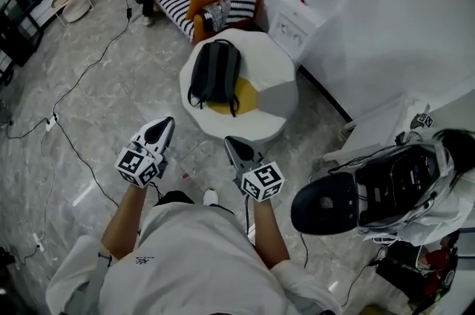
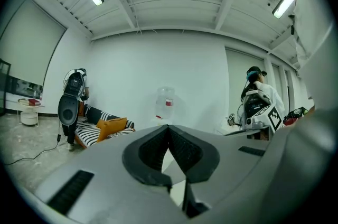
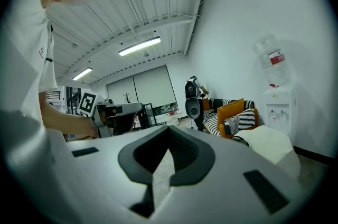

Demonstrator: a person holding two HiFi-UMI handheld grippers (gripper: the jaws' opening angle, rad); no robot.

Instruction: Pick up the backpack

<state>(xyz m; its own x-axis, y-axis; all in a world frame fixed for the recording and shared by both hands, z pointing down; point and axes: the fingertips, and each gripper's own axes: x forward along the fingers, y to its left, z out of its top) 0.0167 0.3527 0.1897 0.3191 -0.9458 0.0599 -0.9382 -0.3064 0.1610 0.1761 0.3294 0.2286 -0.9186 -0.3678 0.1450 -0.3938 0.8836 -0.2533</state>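
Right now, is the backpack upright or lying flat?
Lying flat: in the head view the backpack lies with its broad side up on top of the white pouf, not propped against anything.

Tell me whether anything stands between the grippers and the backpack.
Nothing visible does. The backpack lies flat and uncovered on the white pouf. Only bare floor separates the pouf from the left gripper and the right gripper, both shut and empty.

yellow patch [image 1: 249,93] partly under backpack [image 1: 215,70]
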